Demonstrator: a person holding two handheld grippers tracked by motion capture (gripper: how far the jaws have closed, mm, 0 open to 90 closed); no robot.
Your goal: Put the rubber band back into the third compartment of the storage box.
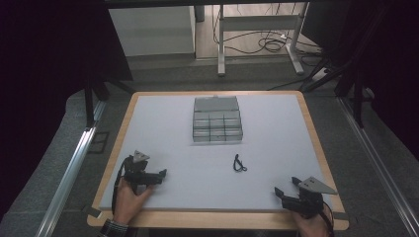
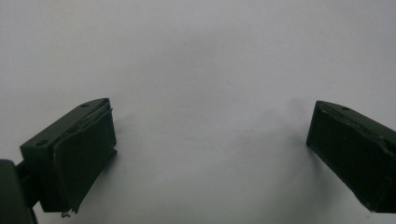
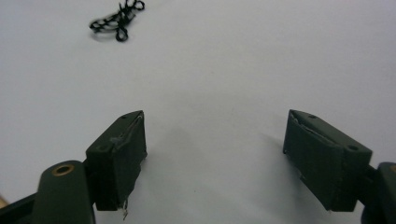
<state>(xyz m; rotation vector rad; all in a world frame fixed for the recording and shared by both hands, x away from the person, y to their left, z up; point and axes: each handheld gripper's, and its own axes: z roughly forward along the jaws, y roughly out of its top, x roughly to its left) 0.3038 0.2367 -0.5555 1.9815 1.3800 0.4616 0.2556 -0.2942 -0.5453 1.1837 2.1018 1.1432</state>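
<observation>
Both grippers rest low on the white surface point(image 1: 163, 148), fingers spread with nothing between them. A small black cord point(image 3: 117, 19) lies ahead-left of the right gripper point(image 3: 215, 140), well apart from the left gripper point(image 2: 210, 135).

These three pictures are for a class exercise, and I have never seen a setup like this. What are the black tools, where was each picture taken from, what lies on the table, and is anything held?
A person sits at a white table with a hand-held two-jaw gripper in each hand. The high view looks down from above: left gripper, right gripper. The other two pictures come from cameras riding on each gripper, looking along its black jaws. On the table lie a clear compartment box with its lid open and a small black cord, also seen in the right gripper view. Both grippers are open and hold nothing.
</observation>
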